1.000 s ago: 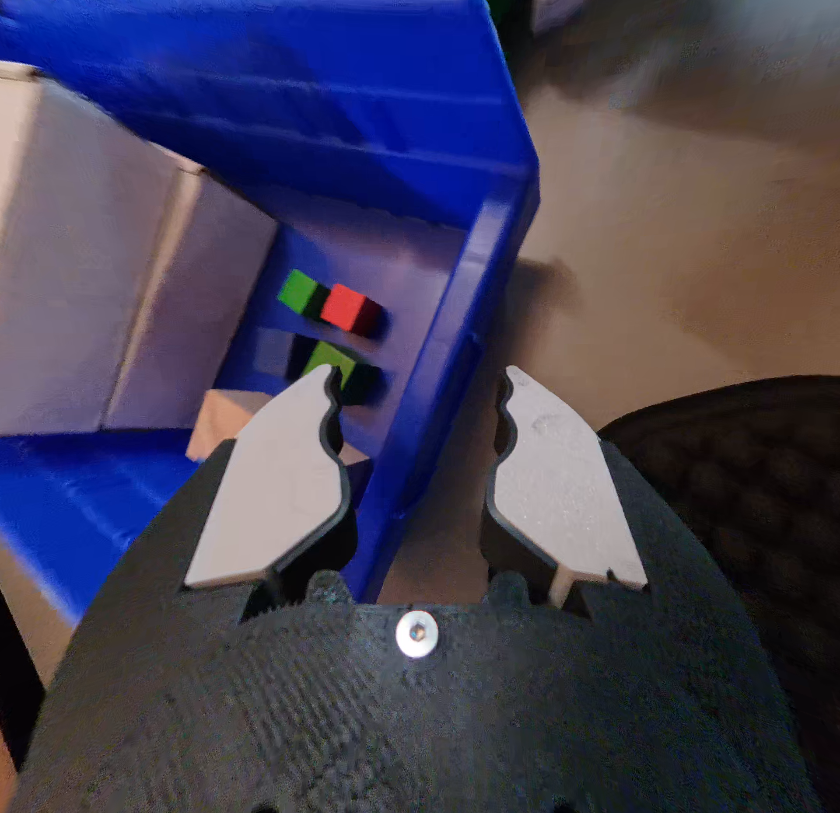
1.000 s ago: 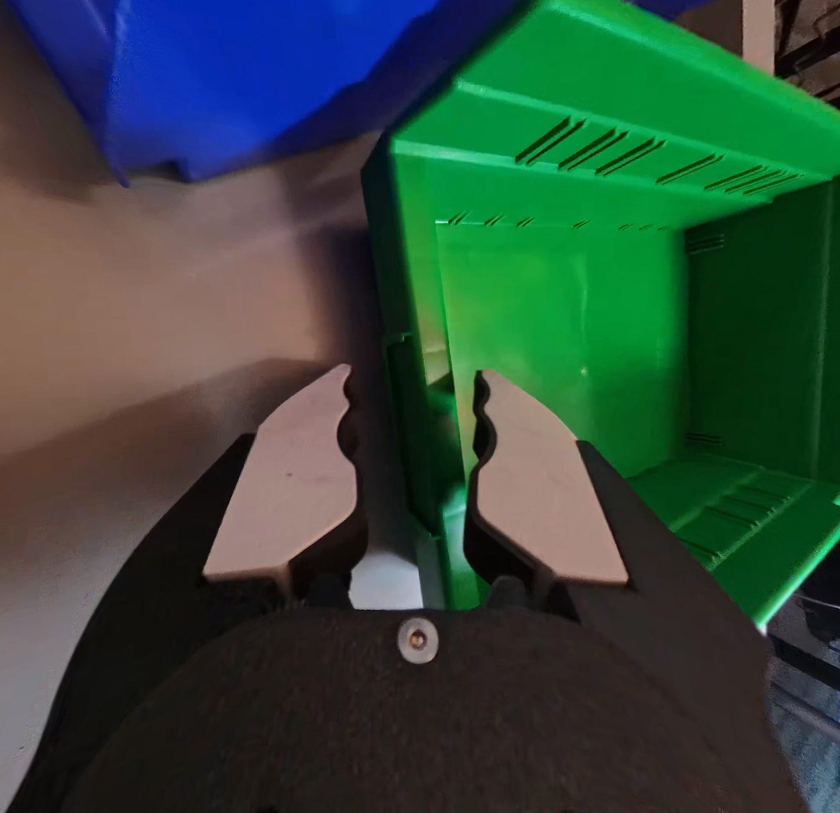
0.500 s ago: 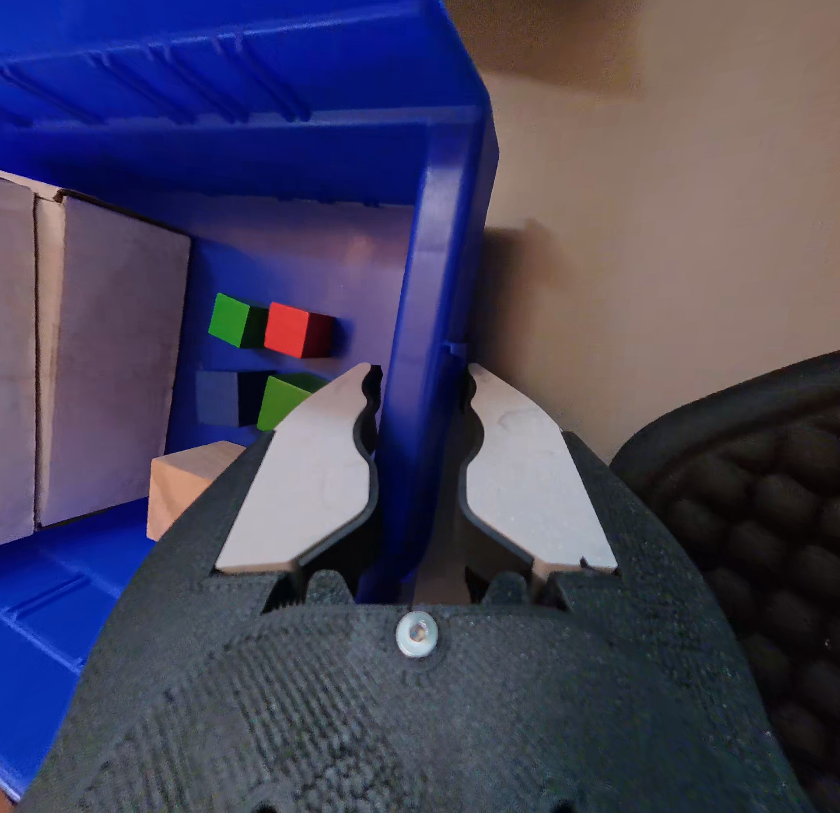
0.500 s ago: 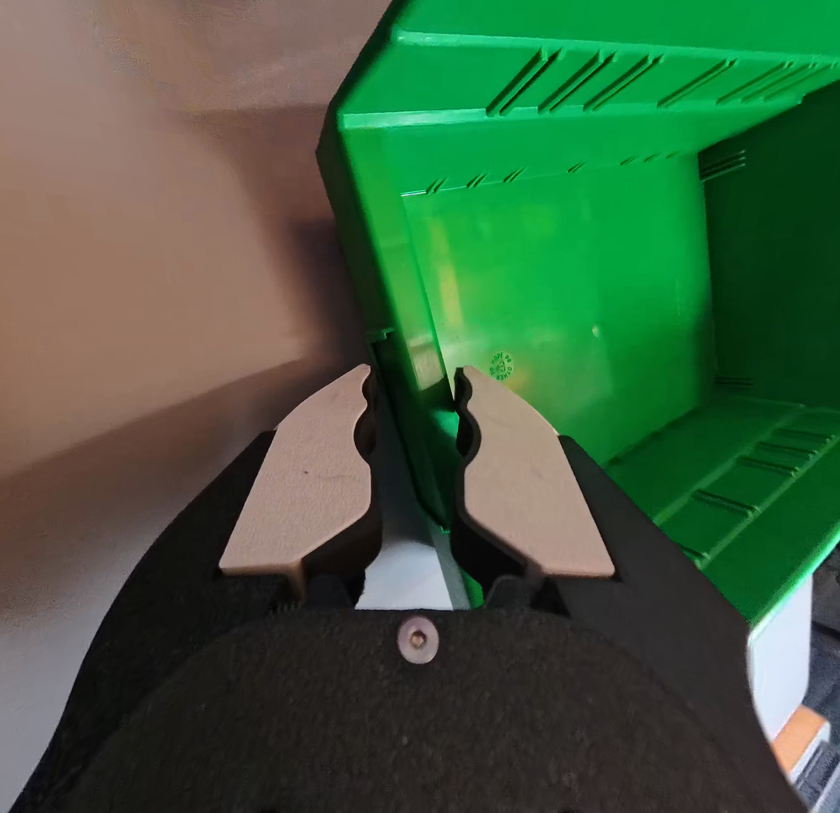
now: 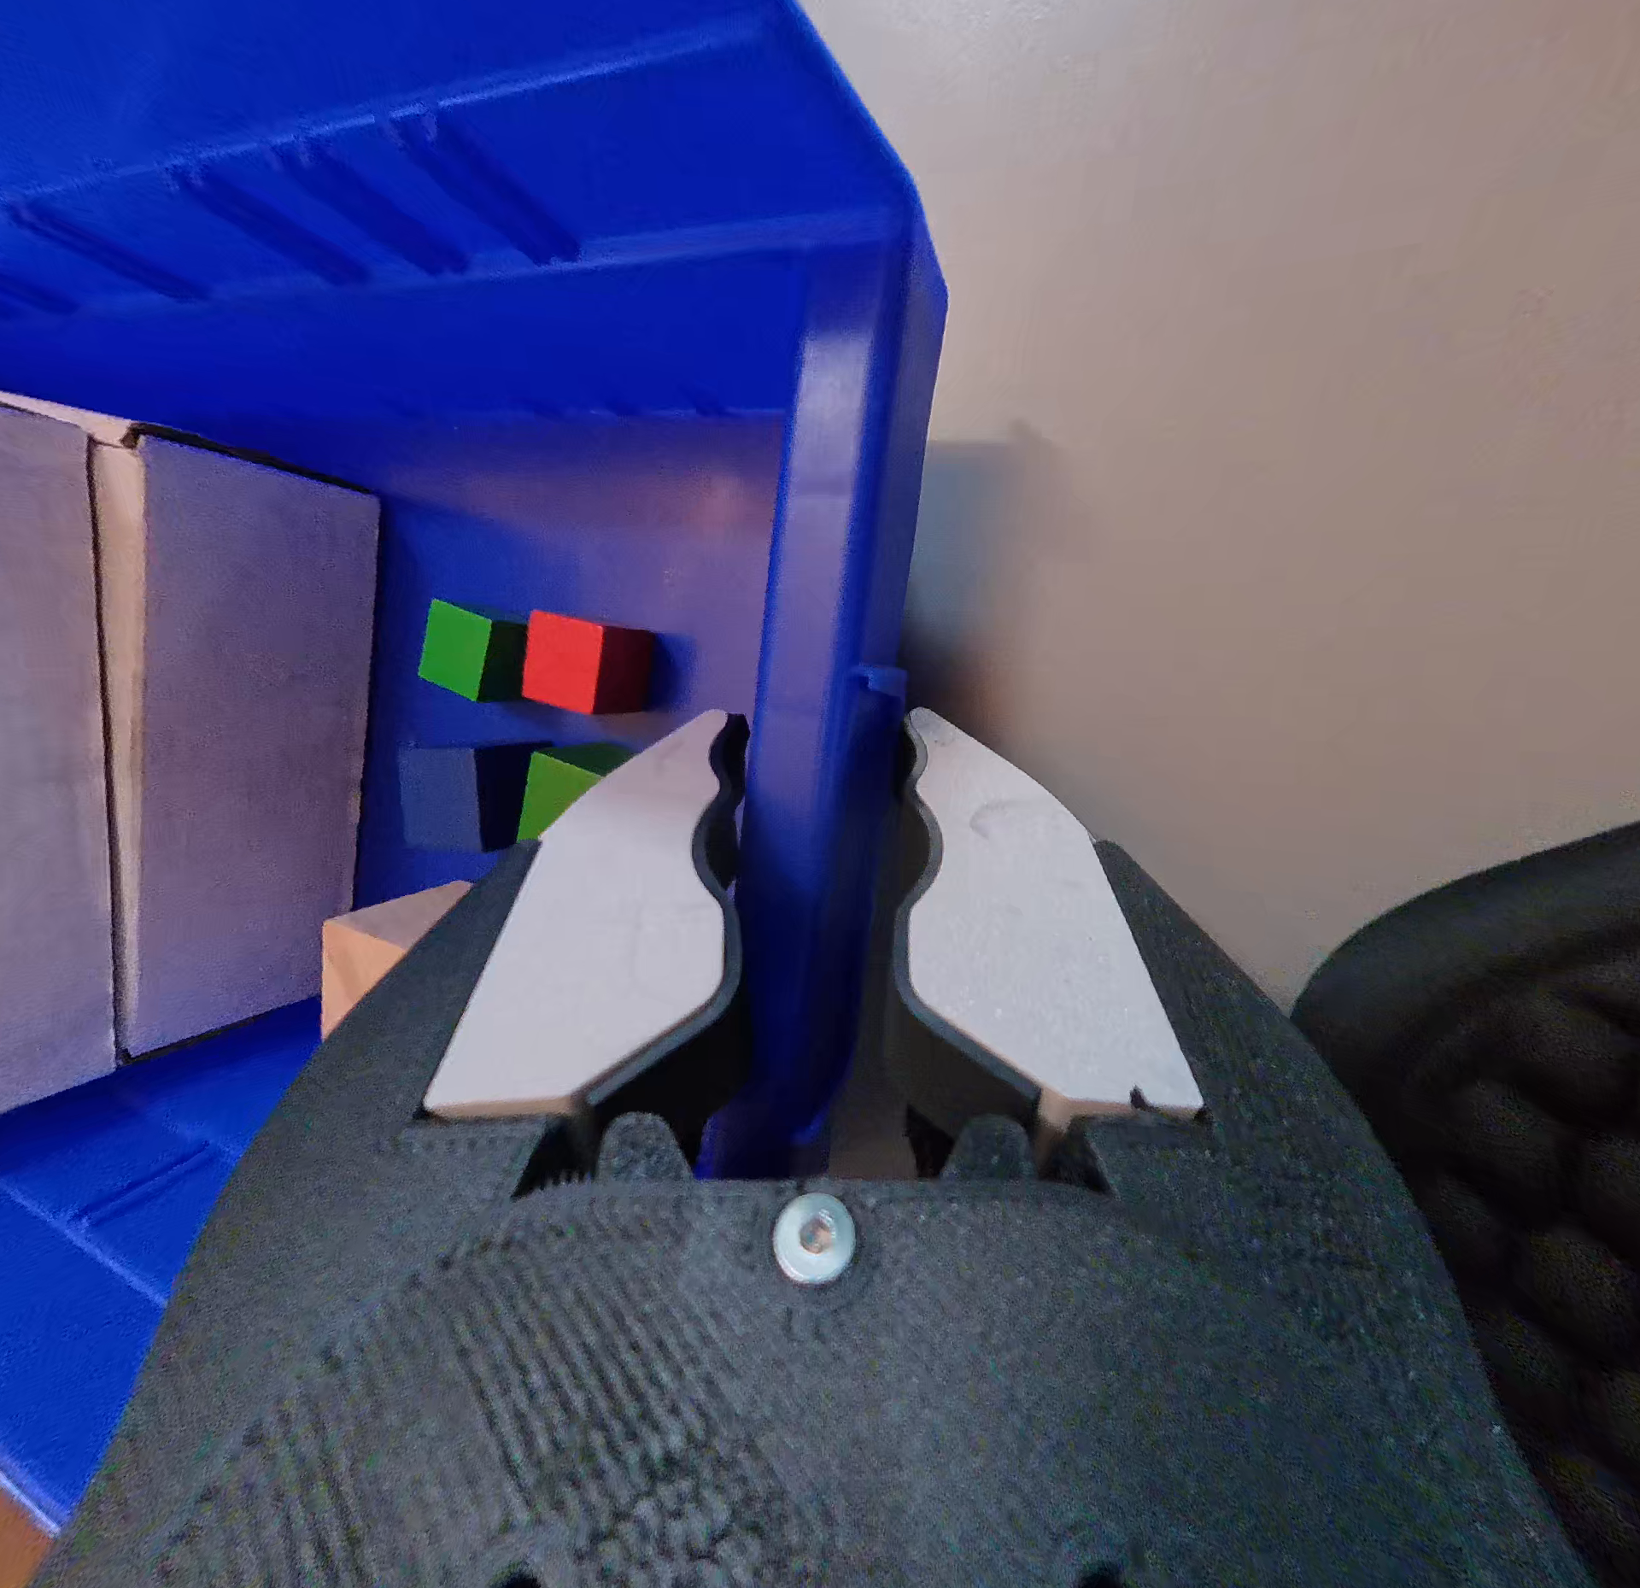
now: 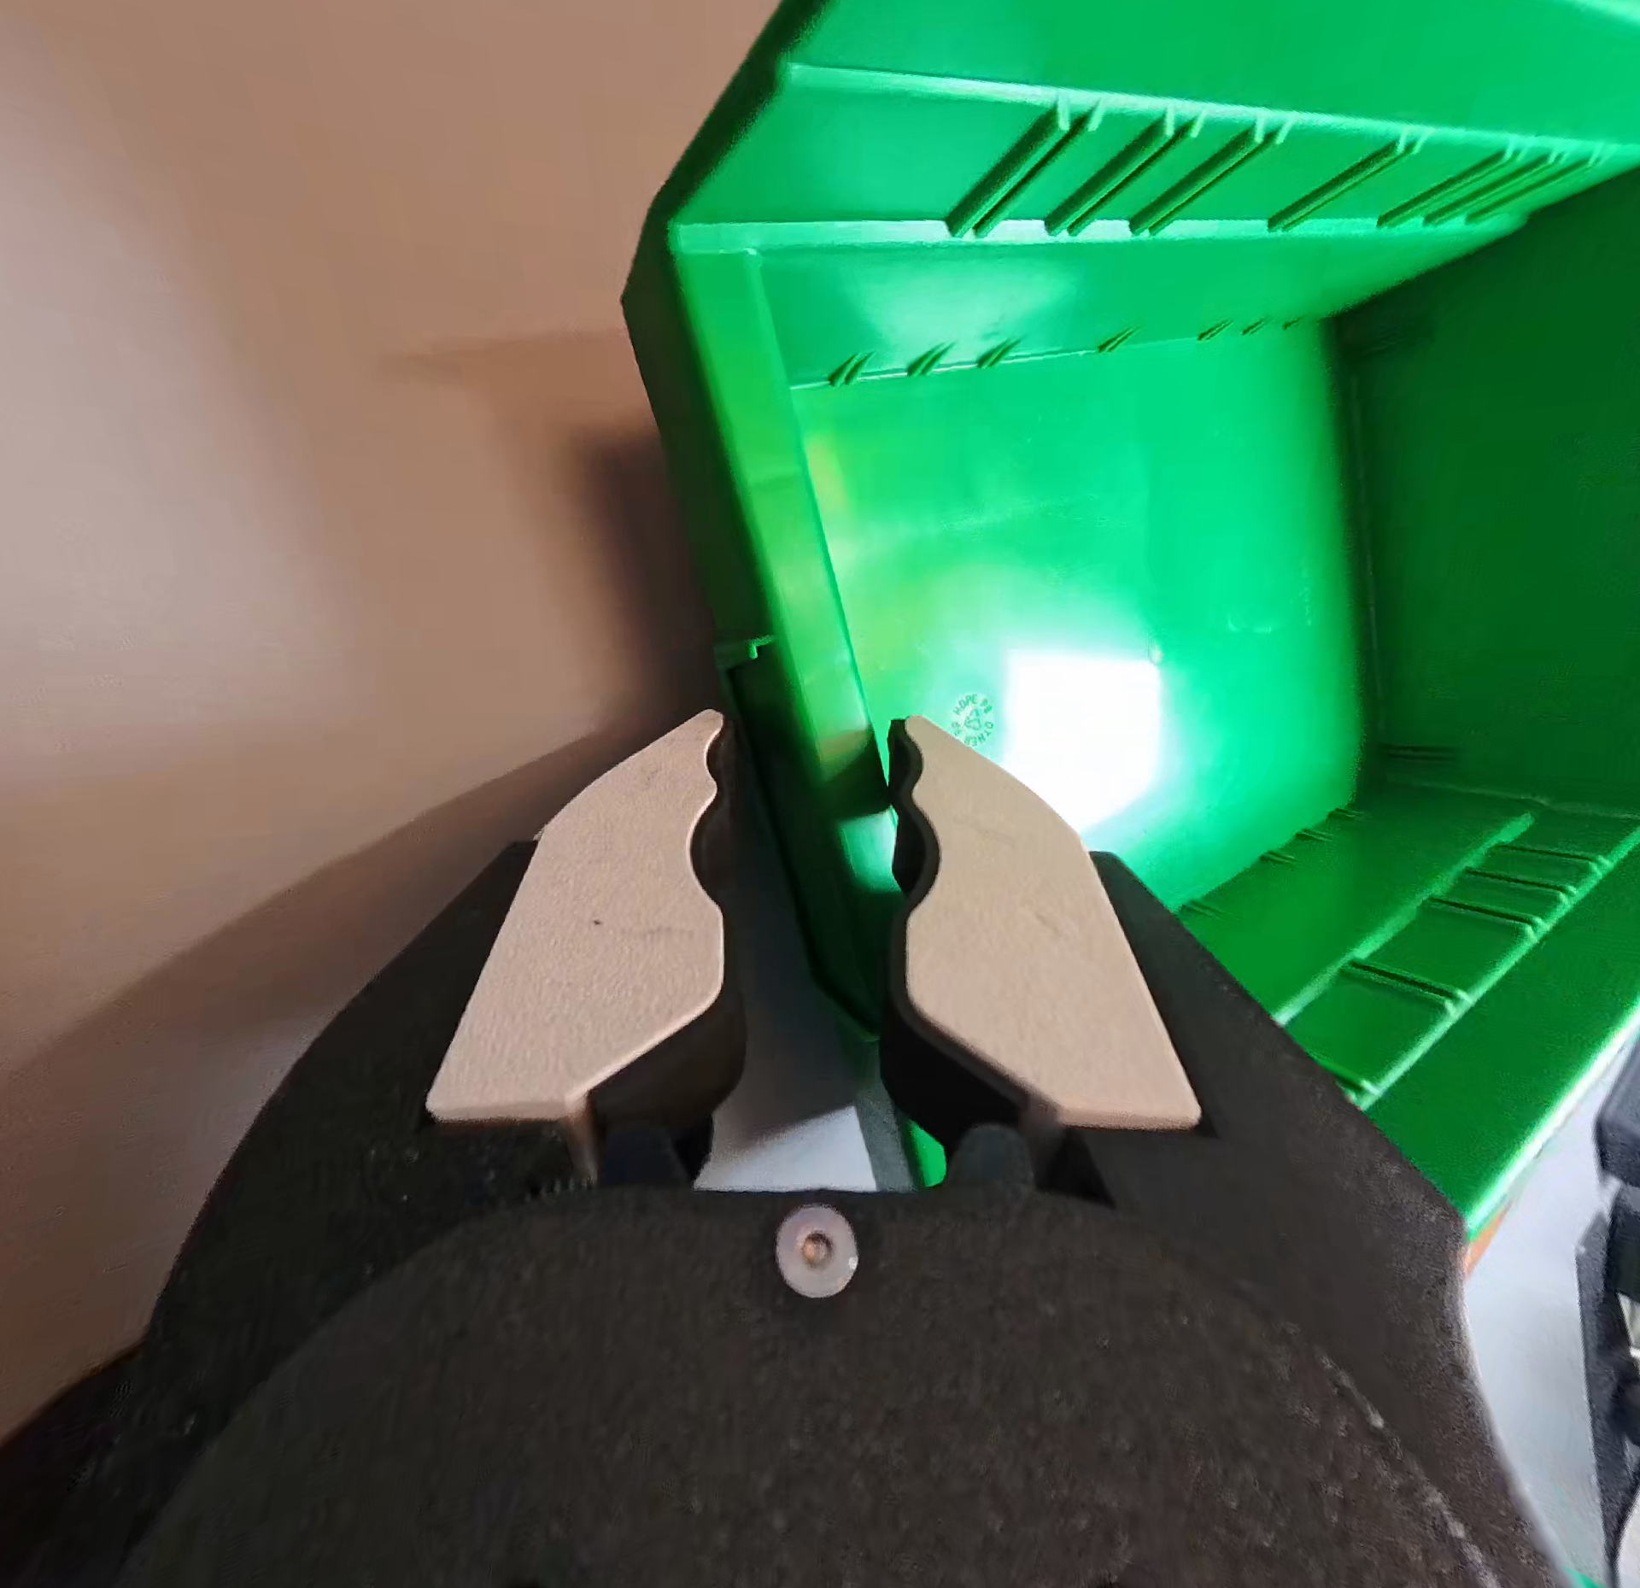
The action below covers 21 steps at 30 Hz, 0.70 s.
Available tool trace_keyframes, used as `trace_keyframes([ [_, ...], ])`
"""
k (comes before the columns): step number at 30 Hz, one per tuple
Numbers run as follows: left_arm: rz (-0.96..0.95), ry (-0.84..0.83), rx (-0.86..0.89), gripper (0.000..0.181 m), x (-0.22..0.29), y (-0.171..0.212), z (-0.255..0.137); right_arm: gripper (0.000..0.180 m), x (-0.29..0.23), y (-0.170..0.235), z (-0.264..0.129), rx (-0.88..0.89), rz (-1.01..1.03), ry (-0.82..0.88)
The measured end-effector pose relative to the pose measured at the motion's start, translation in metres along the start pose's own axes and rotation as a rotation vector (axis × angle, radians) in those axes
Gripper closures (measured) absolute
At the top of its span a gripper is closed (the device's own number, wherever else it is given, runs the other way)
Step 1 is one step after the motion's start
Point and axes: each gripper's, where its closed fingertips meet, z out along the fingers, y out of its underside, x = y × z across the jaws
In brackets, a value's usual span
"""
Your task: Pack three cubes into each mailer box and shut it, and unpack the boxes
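Observation:
My left gripper [image 5: 821, 729] is shut on the right side wall of a blue bin [image 5: 834, 498]. Inside the bin lie a green cube [image 5: 457, 649], a red cube [image 5: 568, 671], a dark blue cube [image 5: 439, 795], a second green cube [image 5: 555, 787] partly behind my finger, and a plain wooden cube [image 5: 373, 951]. Closed cardboard mailer boxes [image 5: 240, 747] fill the bin's left part. My right gripper [image 6: 808, 729] is shut on the left side wall of a green bin [image 6: 772, 498], which holds nothing that I can see.
Both bins sit on a tan table top [image 5: 1287, 392], which also shows in the right wrist view [image 6: 311, 392]. A black textured object [image 5: 1509, 1102] lies right of the blue bin. A white surface [image 6: 1526, 1332] shows past the green bin at the lower right. Across from one pair of fingers to the other is roughly 35 cm.
Both grippers moved in over the bin walls and closed on them. A second ago the left jaws stood wide open. The bins have since shifted little in view.

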Motion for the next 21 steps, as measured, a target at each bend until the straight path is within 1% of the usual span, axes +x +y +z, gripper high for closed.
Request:
trace_keyframes([
  [4,0.001,-0.007,-0.001,0.149,-0.008,-0.003,0.005,0.147,0.024,0.020,0.003,-0.030,0.046,0.030],
  [9,-0.002,-0.009,-0.001,0.149,-0.018,-0.005,0.010,0.148,0.048,0.035,0.010,-0.045,0.054,0.041],
  [17,-0.002,-0.016,-0.002,0.149,-0.040,-0.009,0.022,0.147,0.083,0.048,0.023,-0.076,0.084,0.053],
  [21,0.003,-0.024,-0.002,0.149,-0.053,-0.011,0.028,0.146,0.098,0.053,0.029,-0.085,0.107,0.092],
])
